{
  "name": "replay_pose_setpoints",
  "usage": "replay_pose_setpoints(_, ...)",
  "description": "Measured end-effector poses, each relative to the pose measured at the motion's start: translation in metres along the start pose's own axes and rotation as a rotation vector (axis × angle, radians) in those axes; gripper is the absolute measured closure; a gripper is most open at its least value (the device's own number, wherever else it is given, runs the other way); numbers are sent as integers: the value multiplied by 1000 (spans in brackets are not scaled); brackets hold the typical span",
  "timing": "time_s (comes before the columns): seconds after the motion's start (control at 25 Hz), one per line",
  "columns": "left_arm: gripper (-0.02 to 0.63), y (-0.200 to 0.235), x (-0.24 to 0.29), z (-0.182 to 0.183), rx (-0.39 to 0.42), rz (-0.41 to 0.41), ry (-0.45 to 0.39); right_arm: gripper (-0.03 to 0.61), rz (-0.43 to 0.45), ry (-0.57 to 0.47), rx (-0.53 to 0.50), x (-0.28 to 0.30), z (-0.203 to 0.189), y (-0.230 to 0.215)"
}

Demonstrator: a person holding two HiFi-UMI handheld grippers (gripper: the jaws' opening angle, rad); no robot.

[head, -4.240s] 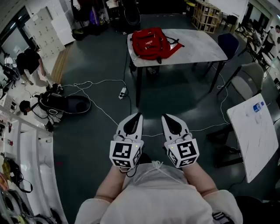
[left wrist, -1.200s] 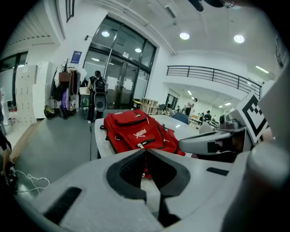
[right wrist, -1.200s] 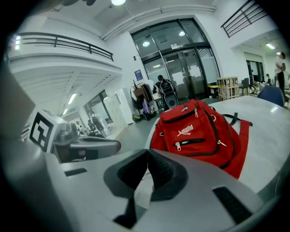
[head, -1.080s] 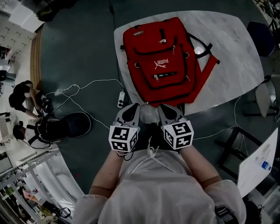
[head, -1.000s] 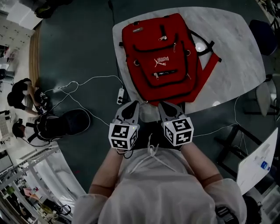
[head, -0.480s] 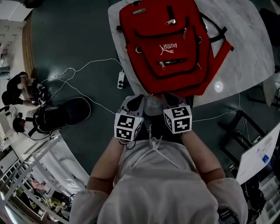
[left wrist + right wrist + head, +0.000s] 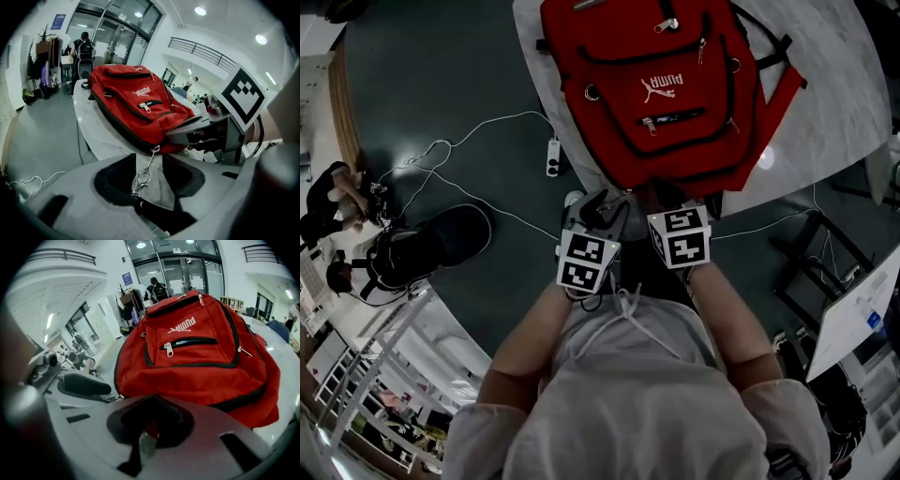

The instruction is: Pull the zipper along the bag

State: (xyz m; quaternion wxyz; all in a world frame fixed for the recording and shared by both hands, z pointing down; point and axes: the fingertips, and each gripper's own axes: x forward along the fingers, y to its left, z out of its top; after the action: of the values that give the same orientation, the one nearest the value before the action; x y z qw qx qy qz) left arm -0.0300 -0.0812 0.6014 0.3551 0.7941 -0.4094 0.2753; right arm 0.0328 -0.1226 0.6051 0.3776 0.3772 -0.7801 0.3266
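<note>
On the table [image 7: 839, 103], red backpack [image 7: 661, 94] lying flat, left tongs [image 7: 149, 157] opening — metal zipper pull [image 7: 143, 177] between them, right tongs [image 7: 151, 398] closed together at the backpack's near edge.

**Head view:** dim and underexposed, with the floor [image 7: 422, 75] nearly black. A small spot of glare lies on the pale table [image 7: 766, 159], and straight lines bow toward the edges.

**Left and right gripper views:** brighter, lit from above by round ceiling lights [image 7: 200, 11] that burn out to white, with daylight through the glass doors [image 7: 180, 273] behind. Both pictures are fisheye circles with black corners. The red backpack [image 7: 136, 103] is sharp; the grey foreground nearest each lens is soft and shadowed.
</note>
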Motion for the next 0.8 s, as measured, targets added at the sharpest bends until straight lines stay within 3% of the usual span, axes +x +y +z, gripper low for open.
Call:
replay_pose_setpoints(0.2, 446, -6, 10, 2, 56, -46, 53, 552, 15, 14, 30, 0, -1, 0)
replay_pose_setpoints(0.44, 453, -1, 13, -4, 97, -12, 101, 552, 24, 40, 53, 1, -1, 0)
replay_pose_setpoints(0.68, 526, 2, 16, -8, 322, 46, 161, 552, 1, 37, 77, 2, 0, -2)
replay_pose_setpoints(0.8, 568, -3, 18, -10, 394, 50, 179, 552, -14, 28, 79, 2, -1, -2)
